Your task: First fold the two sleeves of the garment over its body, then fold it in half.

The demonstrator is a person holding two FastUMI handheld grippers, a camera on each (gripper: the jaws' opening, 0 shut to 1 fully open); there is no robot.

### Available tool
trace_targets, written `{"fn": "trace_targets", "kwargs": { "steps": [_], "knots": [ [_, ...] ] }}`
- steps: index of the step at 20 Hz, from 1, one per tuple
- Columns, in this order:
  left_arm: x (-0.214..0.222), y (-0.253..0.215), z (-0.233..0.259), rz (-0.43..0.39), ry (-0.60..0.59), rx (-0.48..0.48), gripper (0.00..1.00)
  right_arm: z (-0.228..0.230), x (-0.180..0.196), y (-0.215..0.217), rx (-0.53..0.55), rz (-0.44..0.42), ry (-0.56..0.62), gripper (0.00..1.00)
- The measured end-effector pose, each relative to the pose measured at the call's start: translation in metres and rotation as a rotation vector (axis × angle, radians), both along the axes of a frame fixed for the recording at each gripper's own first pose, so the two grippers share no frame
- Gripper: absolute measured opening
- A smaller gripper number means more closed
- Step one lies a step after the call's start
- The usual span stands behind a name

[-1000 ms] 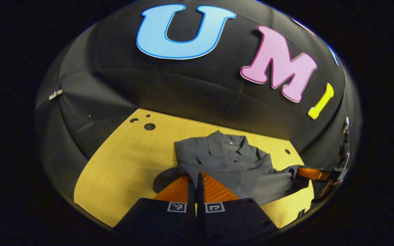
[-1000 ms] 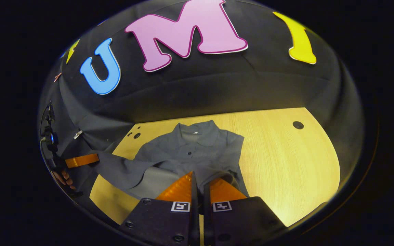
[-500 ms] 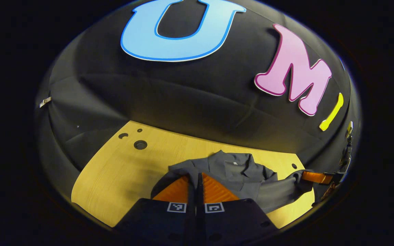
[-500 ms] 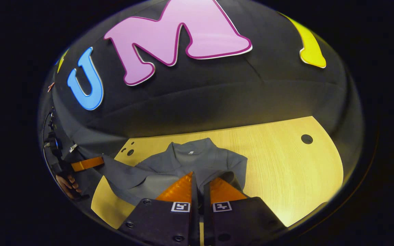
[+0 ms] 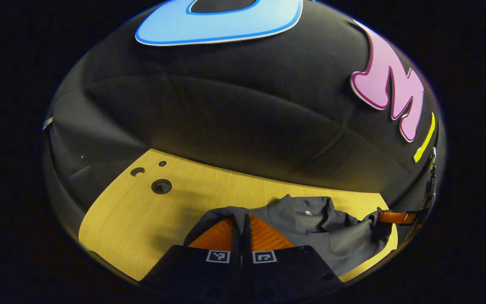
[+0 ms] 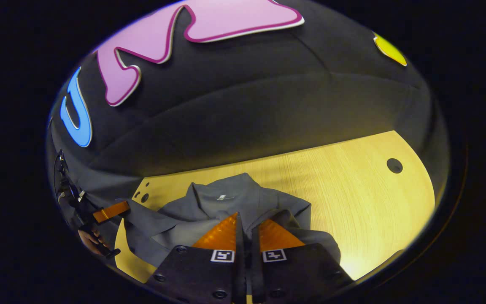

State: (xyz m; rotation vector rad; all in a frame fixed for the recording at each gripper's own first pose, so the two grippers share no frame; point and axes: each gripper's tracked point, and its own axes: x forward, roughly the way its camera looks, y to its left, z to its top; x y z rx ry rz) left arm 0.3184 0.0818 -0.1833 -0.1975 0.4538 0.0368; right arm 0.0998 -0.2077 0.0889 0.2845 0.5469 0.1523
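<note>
left gripper (image 5: 243, 228): jaws closed, pinching cloth | right gripper (image 6: 246, 228): jaws closed, pinching cloth

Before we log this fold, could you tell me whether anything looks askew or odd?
Nothing is damaged. The grey polo shirt lies bunched, mid-fold on the wooden table, its hem pinched by the left hand-held gripper and the right hand-held gripper.

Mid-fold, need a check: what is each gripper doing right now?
Left gripper: closed, pinching the grey shirt's hem.
Right gripper: closed, pinching the same shirt's hem.
</note>
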Motion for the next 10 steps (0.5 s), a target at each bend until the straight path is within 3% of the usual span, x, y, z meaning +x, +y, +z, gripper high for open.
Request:
{"fn": "trace_targets", "kwargs": {
  "steps": [3, 5, 6, 7, 8, 9, 10],
  "knots": [
    [0.011, 0.000, -0.020, 0.014, 0.022, -0.001, 0.05, -0.018, 0.012, 0.002, 0.041, -0.027, 0.050, 0.13],
    [0.008, 0.003, -0.041, 0.027, 0.085, 0.011, 0.07, -0.031, 0.014, 0.000, 0.058, -0.043, 0.089, 0.24],
    [0.004, 0.005, -0.046, 0.035, 0.116, 0.019, 0.09, -0.034, 0.014, -0.001, 0.061, -0.042, 0.102, 0.19],
    [0.002, 0.006, -0.051, 0.043, 0.135, 0.021, 0.13, -0.035, 0.011, 0.000, 0.057, -0.035, 0.106, 0.35],
    [-0.002, 0.008, -0.048, 0.054, 0.136, 0.017, 0.12, -0.036, 0.010, -0.001, 0.042, -0.034, 0.101, 0.40],
    [-0.006, 0.013, -0.041, 0.075, 0.125, 0.017, 0.32, -0.032, 0.007, -0.002, 0.029, -0.027, 0.094, 0.52],
    [-0.010, 0.021, -0.032, 0.096, 0.106, 0.020, 0.27, -0.029, 0.003, -0.002, 0.020, -0.020, 0.085, 0.68]
  ]
}}
